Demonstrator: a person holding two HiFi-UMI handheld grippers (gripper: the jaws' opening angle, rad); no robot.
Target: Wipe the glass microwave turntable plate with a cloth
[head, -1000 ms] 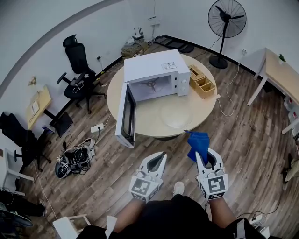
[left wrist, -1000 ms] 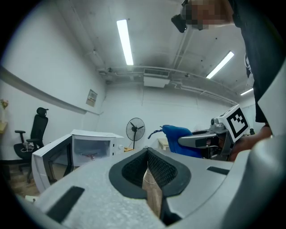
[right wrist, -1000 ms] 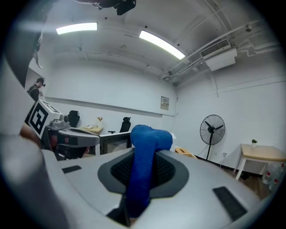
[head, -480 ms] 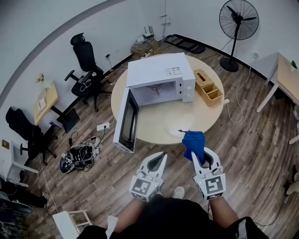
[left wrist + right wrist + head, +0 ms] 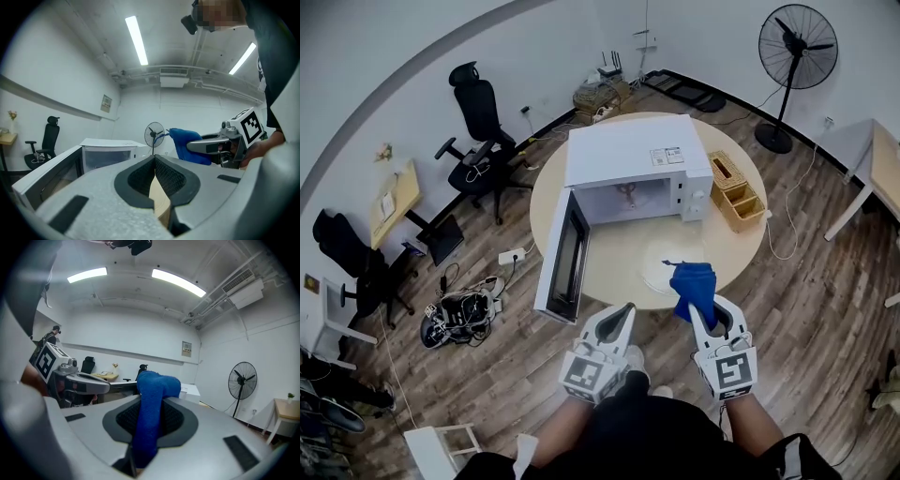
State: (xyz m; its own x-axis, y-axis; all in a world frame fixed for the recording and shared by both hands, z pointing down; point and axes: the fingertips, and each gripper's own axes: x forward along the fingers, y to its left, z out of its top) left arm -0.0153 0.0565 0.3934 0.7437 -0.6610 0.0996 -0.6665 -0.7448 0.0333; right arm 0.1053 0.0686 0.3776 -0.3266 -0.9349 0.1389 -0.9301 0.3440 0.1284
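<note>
The glass turntable plate (image 5: 662,259) lies flat on the round wooden table (image 5: 609,274), in front of the white microwave (image 5: 633,150), whose door (image 5: 567,255) hangs open to the left. My right gripper (image 5: 700,309) is shut on a blue cloth (image 5: 694,284), which hangs over the plate's near edge in the head view. In the right gripper view the cloth (image 5: 151,411) stands up between the jaws. My left gripper (image 5: 627,309) is shut and empty, short of the table's front edge. The left gripper view shows the cloth (image 5: 190,143) off to its right.
A wooden organiser (image 5: 739,192) sits on the table right of the microwave. A pedestal fan (image 5: 797,47) stands at the far right, and an office chair (image 5: 483,117) at the far left. Cables and a power strip (image 5: 455,317) lie on the wood floor at the left.
The table, microwave and plate have drawn closer to both grippers as the person stepped forward. The cloth now overlaps the plate's near edge. Both grippers keep their grip state.
</note>
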